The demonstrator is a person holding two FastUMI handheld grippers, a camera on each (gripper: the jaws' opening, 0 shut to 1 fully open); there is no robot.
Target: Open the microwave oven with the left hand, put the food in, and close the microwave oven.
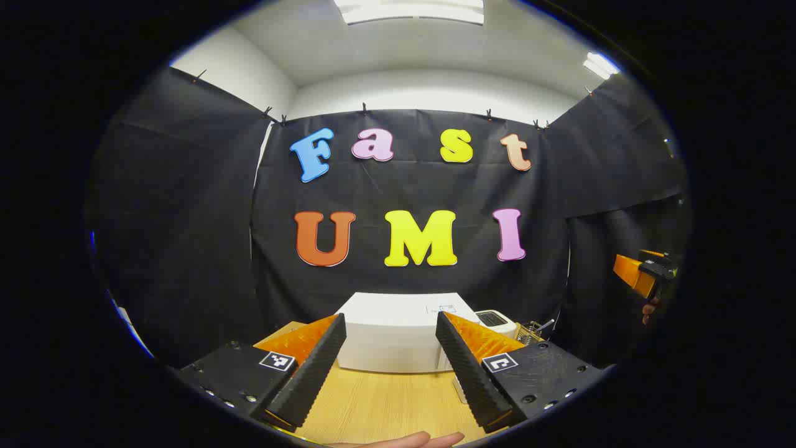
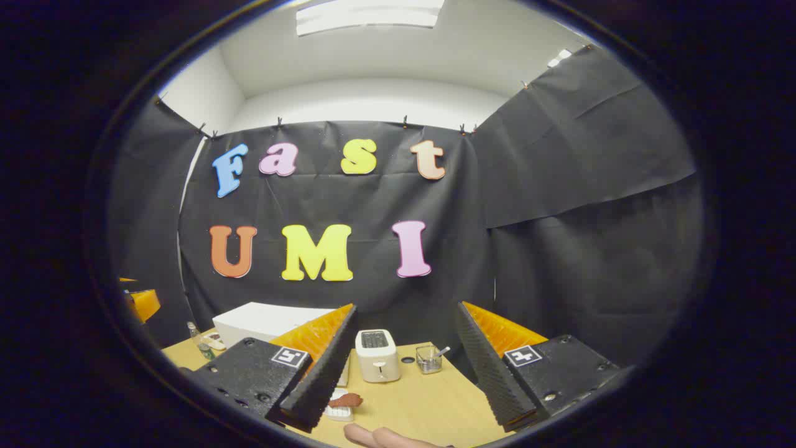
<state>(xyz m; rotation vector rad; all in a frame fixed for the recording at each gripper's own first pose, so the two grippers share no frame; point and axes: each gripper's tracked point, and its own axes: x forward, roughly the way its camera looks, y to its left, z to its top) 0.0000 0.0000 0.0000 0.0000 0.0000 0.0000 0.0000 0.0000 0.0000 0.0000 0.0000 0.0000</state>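
Observation:
The white microwave oven (image 1: pixel 398 333) stands at the back of the wooden table (image 1: pixel 379 404), door closed, straight ahead of my left gripper (image 1: pixel 388 367), which is open and empty above the table. In the right gripper view the microwave oven (image 2: pixel 264 320) sits at the left. A reddish-brown piece of food (image 2: pixel 346 400) lies on a small white plate (image 2: pixel 339 412) just right of the left finger of my right gripper (image 2: pixel 404 364), which is open and holds nothing. The other gripper (image 1: pixel 640 274) shows at the far right of the left gripper view.
A white toaster (image 2: pixel 377 354) and a small wire basket (image 2: pixel 428 359) with a utensil stand behind the plate. A small bottle (image 2: pixel 200 345) and a dish (image 2: pixel 214 341) sit left of the microwave. A person's fingers (image 2: pixel 385 437) show at the bottom edge.

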